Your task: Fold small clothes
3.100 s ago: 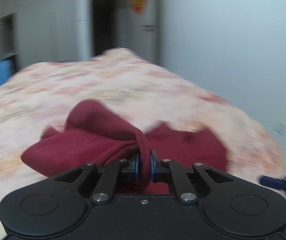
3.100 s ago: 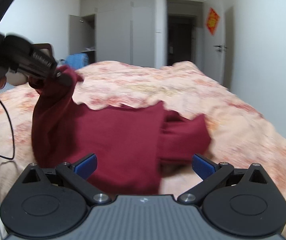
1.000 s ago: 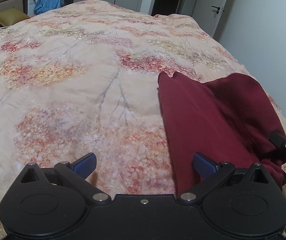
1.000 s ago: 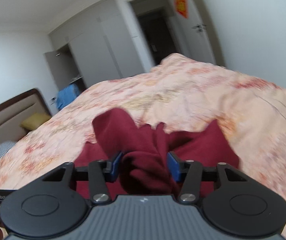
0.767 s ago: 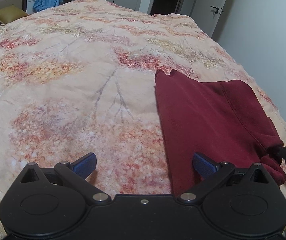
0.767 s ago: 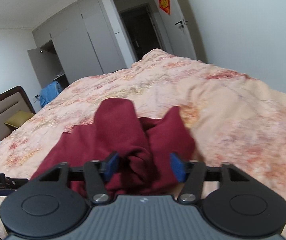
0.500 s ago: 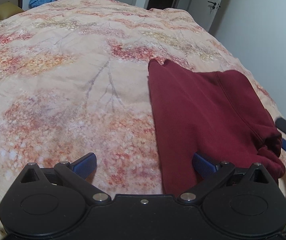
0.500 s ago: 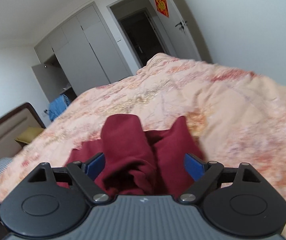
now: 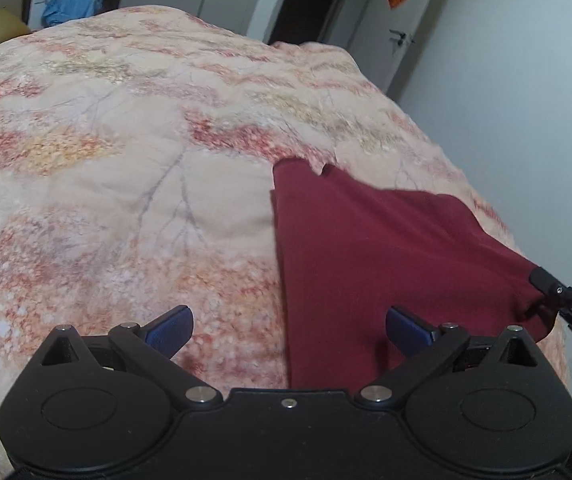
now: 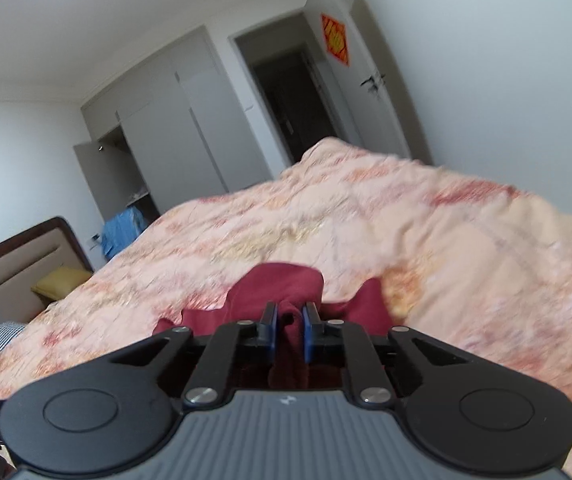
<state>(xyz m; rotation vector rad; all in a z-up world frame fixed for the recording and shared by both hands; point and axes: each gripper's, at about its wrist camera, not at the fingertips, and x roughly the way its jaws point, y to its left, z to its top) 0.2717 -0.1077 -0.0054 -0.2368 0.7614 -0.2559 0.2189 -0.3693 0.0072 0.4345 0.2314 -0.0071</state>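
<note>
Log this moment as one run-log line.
left claw: open, empty | right claw: shut on maroon garment | garment: on floral quilt, fold unfinished

This is a bedroom in a home. A wide bed under a peach floral quilt fills most of both views, with a padded headboard in a dark wood frame and a yellow pillow at its head. Tall grey wardrobe doors line the far wall, 1 standing ajar, with what looks like blue clothing heaped beside them. A red paper decoration hangs on a white door next to a dark doorway.
</note>
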